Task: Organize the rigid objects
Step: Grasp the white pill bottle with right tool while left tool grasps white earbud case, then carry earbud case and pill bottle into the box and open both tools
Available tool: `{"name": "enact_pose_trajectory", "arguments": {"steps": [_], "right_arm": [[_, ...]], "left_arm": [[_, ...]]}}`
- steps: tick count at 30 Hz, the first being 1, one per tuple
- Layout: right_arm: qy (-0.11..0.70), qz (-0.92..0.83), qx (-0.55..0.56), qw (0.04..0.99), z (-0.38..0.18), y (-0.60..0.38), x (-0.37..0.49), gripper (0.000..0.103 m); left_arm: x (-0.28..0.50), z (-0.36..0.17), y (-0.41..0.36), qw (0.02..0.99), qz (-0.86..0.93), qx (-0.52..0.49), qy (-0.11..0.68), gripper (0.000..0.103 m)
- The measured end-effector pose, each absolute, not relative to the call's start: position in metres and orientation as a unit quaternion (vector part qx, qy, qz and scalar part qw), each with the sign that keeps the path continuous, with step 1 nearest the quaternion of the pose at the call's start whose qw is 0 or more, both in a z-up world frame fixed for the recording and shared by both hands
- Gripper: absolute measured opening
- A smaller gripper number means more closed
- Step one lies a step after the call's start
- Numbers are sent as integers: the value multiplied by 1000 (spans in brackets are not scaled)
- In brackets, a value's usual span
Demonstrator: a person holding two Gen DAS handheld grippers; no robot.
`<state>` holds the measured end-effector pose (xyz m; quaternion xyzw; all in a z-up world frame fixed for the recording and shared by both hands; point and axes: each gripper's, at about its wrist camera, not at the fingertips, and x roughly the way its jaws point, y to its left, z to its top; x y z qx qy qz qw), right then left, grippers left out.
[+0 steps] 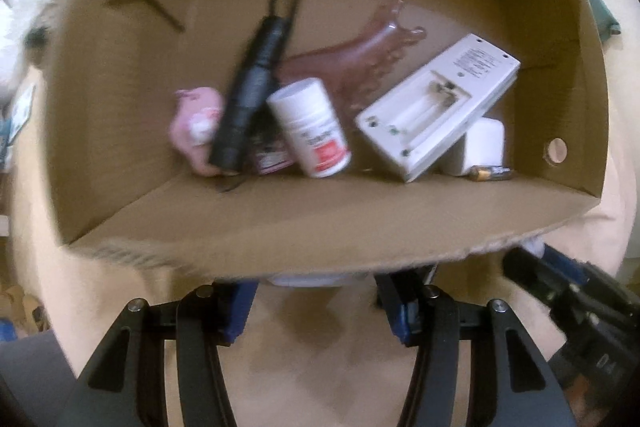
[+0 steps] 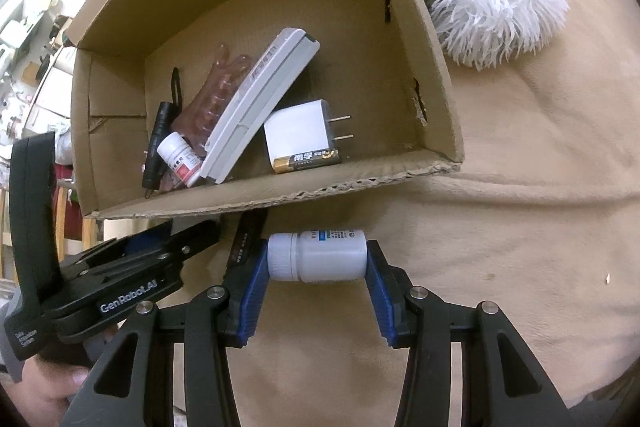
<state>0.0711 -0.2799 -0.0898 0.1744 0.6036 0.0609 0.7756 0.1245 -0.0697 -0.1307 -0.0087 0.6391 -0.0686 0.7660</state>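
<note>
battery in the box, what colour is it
Gold with a black band, the battery lies against the white charger; clearest in the right wrist view.

In the box: torch at nine o'clock, remote centre, charger at three, battery before it.

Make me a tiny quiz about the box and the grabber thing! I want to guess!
1. True or false: the battery lies inside the cardboard box.
2. What does the right gripper hold? A) a white bottle B) a spoon C) a cup
3. How many metal prongs stick out of the white charger?

Key: 1 true. 2 A, held sideways, outside the box. 3 two.
</note>
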Motion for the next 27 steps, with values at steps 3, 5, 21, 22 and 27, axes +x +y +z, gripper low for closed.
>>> {"name": "enact_pose_trajectory", "arguments": {"steps": [3, 5, 21, 22, 27], "right_arm": [[603, 64, 171, 777, -88, -280, 69, 49], [602, 65, 167, 778, -87, -279, 68, 49], [607, 93, 108, 782, -60, -258, 56, 49], [604, 93, 107, 784, -56, -259, 53, 49], [582, 99, 108, 800, -36, -261, 45, 49]], "left_arm": [[116, -125, -56, 769, -52, -3, 637, 52], [111, -122, -48, 769, -43, -2, 637, 52], [76, -51, 13, 805, -7, -25, 593, 52], [76, -46, 8, 807, -8, -25, 590, 52], [71, -15, 1, 825, -9, -18, 565, 52]]}}
